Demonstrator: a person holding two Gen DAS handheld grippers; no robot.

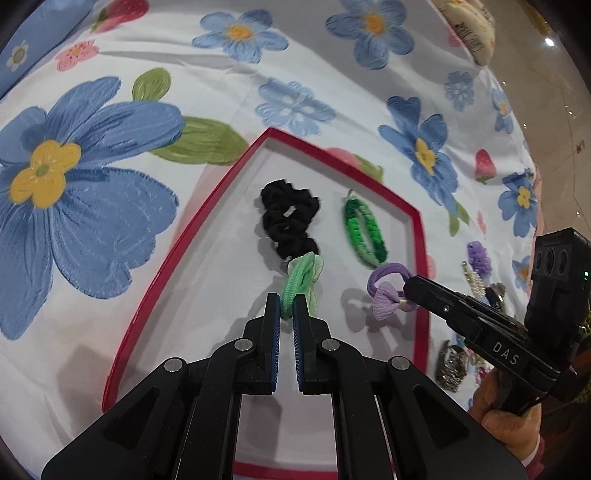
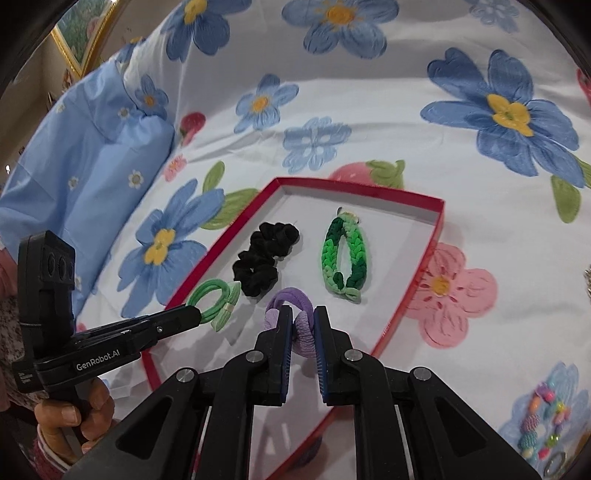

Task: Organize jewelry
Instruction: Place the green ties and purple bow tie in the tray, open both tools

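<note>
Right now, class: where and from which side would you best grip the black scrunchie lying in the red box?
Pinch the black scrunchie across one ruffled lobe, from above: it lies flat in the red box, whose raised walls block a sideways approach.

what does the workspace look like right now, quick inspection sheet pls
surface: floral bedsheet, a few creases.
job's things: red tray holds a black scrunchie and a braided green band, lying apart.
clutter: bead and clip pile on the sheet outside the tray.
grippers: left hand-held gripper shut on a light green bow tie; right hand-held gripper shut on a purple bow tie; both over the tray.
cables: nothing seen.
surroundings: blue pillow, framed picture, tiled floor.
</note>
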